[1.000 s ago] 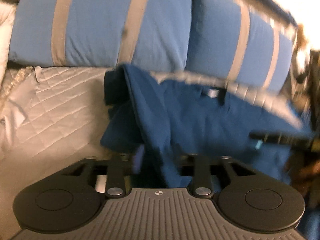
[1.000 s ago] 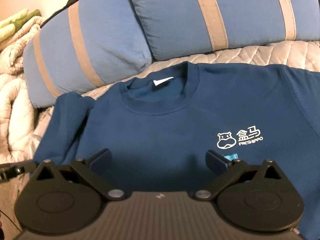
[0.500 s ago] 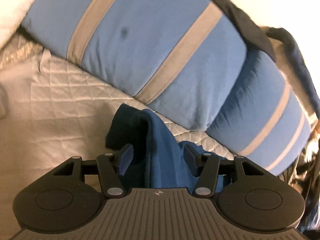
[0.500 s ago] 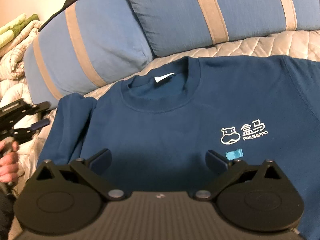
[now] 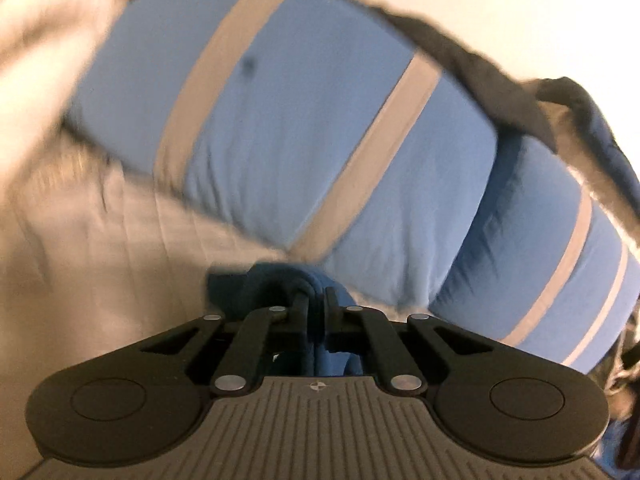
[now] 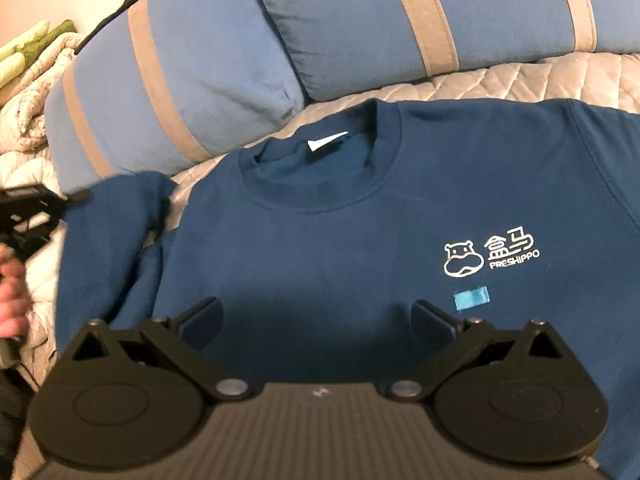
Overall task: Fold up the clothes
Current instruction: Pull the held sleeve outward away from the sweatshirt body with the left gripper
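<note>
Clamping the left tool (image 5: 317, 300) tight on a bunched fold of the sleeve (image 5: 256, 280), with dark blue cloth pinched between the two fingers, after holding those fingers about half open around the same fold only half a second back; swinging that tool away from the body of the garment at the same time, judging by the motion blur and the striped blue pillows (image 5: 300, 120) now filling its view where more of the pale quilted bed cover (image 5: 92, 264) was showing before

Keeping the right tool (image 6: 316, 316) where it was, fingers spread wide with nothing between them, hovering just over the chest of the navy sweatshirt (image 6: 360, 232); leaving that sweatshirt lying face up and mostly flat on the bed, collar toward the pillows, printed logo (image 6: 490, 256) showing, gripped sleeve rumpled at the picture's left edge beside the person's hand (image 6: 10, 300)

Moving, by this reading, from reaching to holding: sleeve now secured and ready for drawing out straight or carrying across the chest as a first fold; still needing nearly all the folding, with the body not yet doubled over anywhere; risking a dragged shoulder if pulling hard while the right tool is not pinning the chest
</note>
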The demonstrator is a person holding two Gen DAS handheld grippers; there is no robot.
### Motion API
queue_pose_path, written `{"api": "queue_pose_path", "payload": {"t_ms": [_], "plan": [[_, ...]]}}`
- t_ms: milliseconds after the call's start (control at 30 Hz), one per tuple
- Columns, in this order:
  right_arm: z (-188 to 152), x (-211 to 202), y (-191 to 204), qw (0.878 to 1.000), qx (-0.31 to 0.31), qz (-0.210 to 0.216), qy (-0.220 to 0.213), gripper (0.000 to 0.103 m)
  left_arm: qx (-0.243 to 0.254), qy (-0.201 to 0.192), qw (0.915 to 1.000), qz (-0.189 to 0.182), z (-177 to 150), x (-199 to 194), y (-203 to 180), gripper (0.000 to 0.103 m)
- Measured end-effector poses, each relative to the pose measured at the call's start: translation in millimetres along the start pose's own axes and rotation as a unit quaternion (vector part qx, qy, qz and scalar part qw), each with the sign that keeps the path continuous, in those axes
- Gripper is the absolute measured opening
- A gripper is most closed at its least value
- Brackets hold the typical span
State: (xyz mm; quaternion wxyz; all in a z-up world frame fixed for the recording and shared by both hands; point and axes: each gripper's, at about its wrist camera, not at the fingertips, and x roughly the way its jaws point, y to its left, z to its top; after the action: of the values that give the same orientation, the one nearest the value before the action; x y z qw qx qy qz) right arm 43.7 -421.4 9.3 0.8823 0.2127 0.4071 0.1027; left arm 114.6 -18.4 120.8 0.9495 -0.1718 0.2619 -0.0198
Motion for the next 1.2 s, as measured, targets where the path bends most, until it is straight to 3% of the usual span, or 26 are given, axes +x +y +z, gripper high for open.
{"api": "queue_pose_path", "payload": {"t_ms": [167, 233, 300, 433, 567, 733, 900, 1033, 1200], "plan": [[0.6, -1.2, -0.1, 1.0, 0.005, -0.001, 0.0, 0.103, 0.084, -0.066, 0.991, 0.08, 15.4, -38.5, -37.1, 0.007], [0.9, -0.8, 0.0, 1.0, 0.005, -0.002, -0.001, 0.103, 0.113, -0.064, 0.9873, 0.091, 12.0, -36.7, -50.7, 0.007], [1.0, 1.2, -0.4, 1.0, 0.005, -0.006, 0.003, 0.103, 0.115, -0.038, 0.9886, 0.089, 1.7, -21.2, -54.0, 0.008], [0.5, 3.7, -3.0, 1.0, 0.009, -0.012, 0.011, 0.103, 0.047, 0.023, 0.9977, 0.042, -35.0, 14.4, -34.9, 0.013], [0.4, 3.7, -4.8, 1.0, 0.012, -0.011, 0.012, 0.103, -0.002, 0.095, 0.9954, 0.009, -60.2, 29.0, -15.6, 0.035], [1.1, 1.8, -4.1, 1.0, 0.011, -0.005, 0.009, 0.103, -0.015, 0.079, 0.9962, -0.035, -54.1, -3.8, 4.7, 0.063], [4.4, -2.4, -2.9, 1.0, 0.012, 0.008, -0.001, 0.103, -0.079, 0.055, 0.9946, -0.04, -38.5, -25.5, 47.6, 0.065], [4.7, -5.6, -0.9, 1.0, 0.011, 0.018, -0.006, 0.103, -0.178, 0.056, 0.9818, -0.036, -39.7, -17.3, 88.4, 0.065], [4.9, -11.1, 5.3, 0.999, -0.009, 0.024, -0.021, 0.103, -0.301, 0.08, 0.949, -0.047, -56.1, 9.2, 125.4, 0.065]]}}
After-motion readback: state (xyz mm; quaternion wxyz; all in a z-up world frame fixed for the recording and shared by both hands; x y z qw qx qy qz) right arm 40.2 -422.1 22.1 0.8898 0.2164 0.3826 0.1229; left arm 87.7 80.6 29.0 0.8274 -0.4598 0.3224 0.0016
